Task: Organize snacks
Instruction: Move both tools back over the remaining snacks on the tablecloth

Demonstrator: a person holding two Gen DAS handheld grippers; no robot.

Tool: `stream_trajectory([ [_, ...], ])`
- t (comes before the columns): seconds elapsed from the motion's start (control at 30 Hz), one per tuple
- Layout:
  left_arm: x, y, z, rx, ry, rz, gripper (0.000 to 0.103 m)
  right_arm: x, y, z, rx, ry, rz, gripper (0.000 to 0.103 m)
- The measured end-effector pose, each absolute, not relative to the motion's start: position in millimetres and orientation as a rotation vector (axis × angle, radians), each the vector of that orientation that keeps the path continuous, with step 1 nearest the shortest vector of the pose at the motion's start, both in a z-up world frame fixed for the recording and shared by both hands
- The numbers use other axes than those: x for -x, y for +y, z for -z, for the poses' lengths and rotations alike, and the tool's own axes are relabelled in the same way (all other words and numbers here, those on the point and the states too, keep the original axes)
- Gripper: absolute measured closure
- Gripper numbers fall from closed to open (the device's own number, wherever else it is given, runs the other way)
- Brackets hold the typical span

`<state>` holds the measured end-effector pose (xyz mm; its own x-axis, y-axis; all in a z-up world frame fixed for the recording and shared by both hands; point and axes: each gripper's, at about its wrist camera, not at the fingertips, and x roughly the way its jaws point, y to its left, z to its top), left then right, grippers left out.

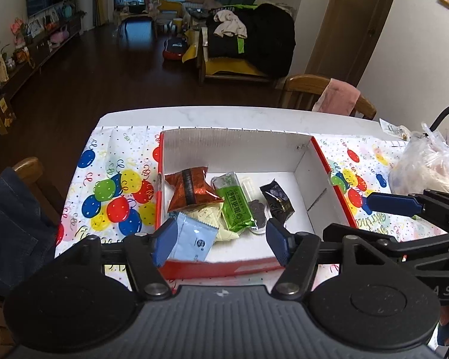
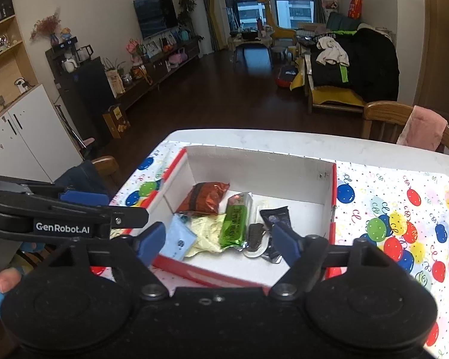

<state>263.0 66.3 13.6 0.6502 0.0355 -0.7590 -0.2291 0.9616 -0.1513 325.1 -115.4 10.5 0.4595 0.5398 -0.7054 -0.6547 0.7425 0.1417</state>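
A red-and-white cardboard box [image 1: 320, 176] [image 2: 332, 191] sits on the balloon-print tablecloth. Inside lie several snack packets: an orange-brown one [image 1: 191, 190] [image 2: 205, 199], a green one [image 1: 233, 206] [image 2: 233, 224], a pale yellow one [image 2: 206, 233], a light blue one [image 1: 194, 240] [image 2: 179, 240], a black one [image 1: 277, 200] [image 2: 274, 218] and a clear-wrapped dark cookie [image 1: 259, 215] [image 2: 254, 236]. My left gripper [image 1: 221, 240] is open and empty above the box's near edge. My right gripper [image 2: 220, 242] is open and empty, also above the near edge.
A clear plastic bag [image 1: 425, 164] with more items lies on the table right of the box. Wooden chairs stand at the far right [image 1: 308, 89] [image 2: 386, 116] and at the left [image 1: 30, 173]. The right gripper's finger [image 1: 392, 202] shows in the left wrist view.
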Motion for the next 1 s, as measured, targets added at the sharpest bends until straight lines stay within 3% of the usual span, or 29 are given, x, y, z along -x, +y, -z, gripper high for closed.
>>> stream_trajectory([
  [0.47,-197.5,74.3,-11.0,0.264,0.803,-0.182,0.031,-263.2,-124.3,-9.8,0.119,0.775,-0.774,0.003],
  [0.57,-188.4,71.5,-7.3,0.245,0.802,-0.179,0.025,-252.5,-125.5,-5.2,0.116,0.780,-0.779,0.001],
  [1.0,-169.1,66.2,45.1,0.319,0.936,-0.158,0.023,-211.1,-138.8,38.0,0.145,0.827,-0.770,0.000],
])
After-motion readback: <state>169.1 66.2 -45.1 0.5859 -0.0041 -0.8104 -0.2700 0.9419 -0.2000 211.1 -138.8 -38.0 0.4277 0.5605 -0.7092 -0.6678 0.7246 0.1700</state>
